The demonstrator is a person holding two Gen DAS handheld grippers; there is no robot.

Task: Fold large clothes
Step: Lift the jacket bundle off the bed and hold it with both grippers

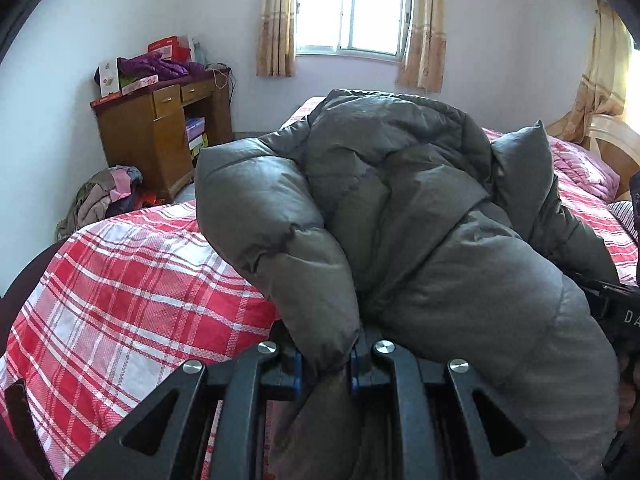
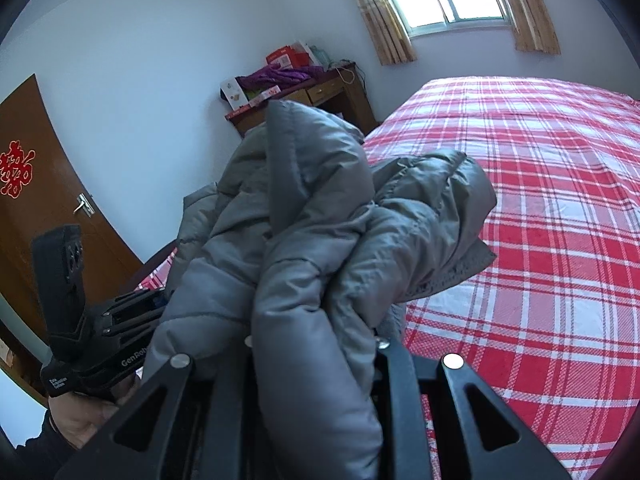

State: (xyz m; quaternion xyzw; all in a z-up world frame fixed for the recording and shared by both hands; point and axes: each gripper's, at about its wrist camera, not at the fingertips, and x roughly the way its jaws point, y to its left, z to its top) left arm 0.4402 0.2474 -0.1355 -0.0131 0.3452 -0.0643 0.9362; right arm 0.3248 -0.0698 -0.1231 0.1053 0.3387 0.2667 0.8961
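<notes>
Grey quilted fabric fills both views — a puffy down jacket (image 1: pixel 400 208) bunched up above a bed (image 1: pixel 132 280) covered in a red-and-white plaid sheet. In the left wrist view the left gripper (image 1: pixel 326 364) is clamped on a thick fold of the jacket, its blue-tipped fingers (image 1: pixel 296 368) pressing in from either side, while the rest of the garment heaps up ahead of it and drapes to the right. Part of the right gripper's black body shows at the right edge of that view.

In the right wrist view the right gripper (image 2: pixel 316 344) is likewise closed on a wad of the same jacket; its fingertips are buried under the cloth, so only the black arms behind them show. The jacket's lighter inner lining peeks out on the right, hanging over the plaid sheet. To the left, a hand (image 2: pixel 80 420) holds the left gripper's handle.

Beyond the bed stand a wooden desk (image 1: pixel 160 128) piled with boxes and purple cloth — and a curtained window (image 1: pixel 354 8). A brown door (image 2: pixel 44 200) shows in the right wrist view.
</notes>
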